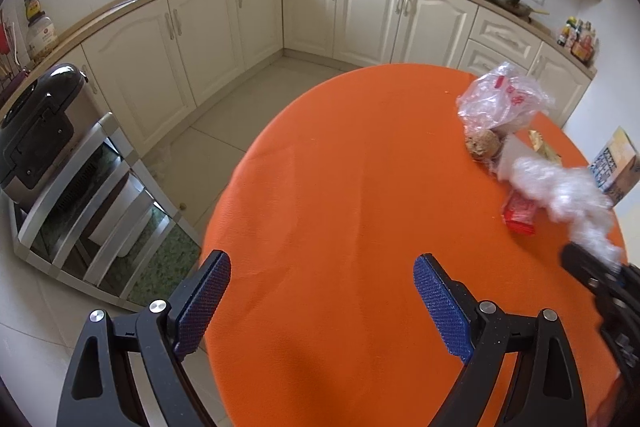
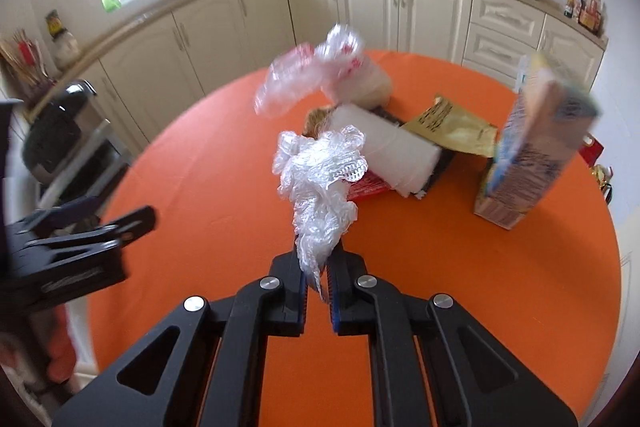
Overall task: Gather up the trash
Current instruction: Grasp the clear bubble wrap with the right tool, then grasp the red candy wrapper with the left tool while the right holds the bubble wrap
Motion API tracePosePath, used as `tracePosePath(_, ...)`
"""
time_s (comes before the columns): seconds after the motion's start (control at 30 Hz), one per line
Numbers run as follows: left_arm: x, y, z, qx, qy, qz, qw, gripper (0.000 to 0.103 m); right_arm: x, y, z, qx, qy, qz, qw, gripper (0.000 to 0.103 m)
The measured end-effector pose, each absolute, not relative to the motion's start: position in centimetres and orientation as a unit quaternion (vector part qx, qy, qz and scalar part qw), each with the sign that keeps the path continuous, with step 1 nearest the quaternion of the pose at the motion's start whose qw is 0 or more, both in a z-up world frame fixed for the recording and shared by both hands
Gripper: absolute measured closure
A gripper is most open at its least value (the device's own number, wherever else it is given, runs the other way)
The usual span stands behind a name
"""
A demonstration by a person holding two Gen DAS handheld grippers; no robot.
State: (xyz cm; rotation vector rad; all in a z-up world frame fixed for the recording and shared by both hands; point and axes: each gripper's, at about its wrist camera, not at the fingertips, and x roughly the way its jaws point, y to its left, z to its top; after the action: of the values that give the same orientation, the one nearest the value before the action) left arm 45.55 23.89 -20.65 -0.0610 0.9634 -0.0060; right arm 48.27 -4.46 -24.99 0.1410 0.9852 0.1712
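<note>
My right gripper [image 2: 318, 259] is shut on a white foam net [image 2: 320, 179] and holds it above the orange round table [image 2: 224, 187]; the net also shows in the left wrist view [image 1: 560, 187]. My left gripper [image 1: 322, 279] is open and empty over the table's near-left part. Trash lies on the table: a clear plastic bag with red print [image 2: 316, 75], a white wrapper [image 2: 396, 151], a red packet [image 1: 519, 213], a gold pouch [image 2: 452, 127], a brown round lump [image 1: 482, 143] and a standing carton [image 2: 532, 151].
Cream kitchen cabinets [image 1: 360, 15] run along the back with a sink, a stove and bottles on the counter. A black appliance [image 1: 36, 131] sits on a metal rack [image 1: 100, 227] left of the table. Tiled floor [image 1: 224, 115] lies between.
</note>
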Motion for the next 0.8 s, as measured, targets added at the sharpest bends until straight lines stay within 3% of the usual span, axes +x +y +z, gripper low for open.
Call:
tracePosePath(0.3,45.2,18.3,-18.7,-0.011,0.448,-0.062,0.892,0.013,42.4,-11.8,-19.0,0.099,0.407,0.011,0.908,0.095)
tracePosePath(0.4,45.5,15.7,-18.1,-0.004,0.439,-0.098,0.893,0.008,41.0,-14.7,-18.0,0.111,0.391,-0.013,0.913,0.095)
tracePosePath(0.8,51.0,9.7,-21.4,0.069,0.488,-0.180,0.851,0.008,42.9,-20.8,-21.8,0.165,0.409,-0.038,0.897,0.095)
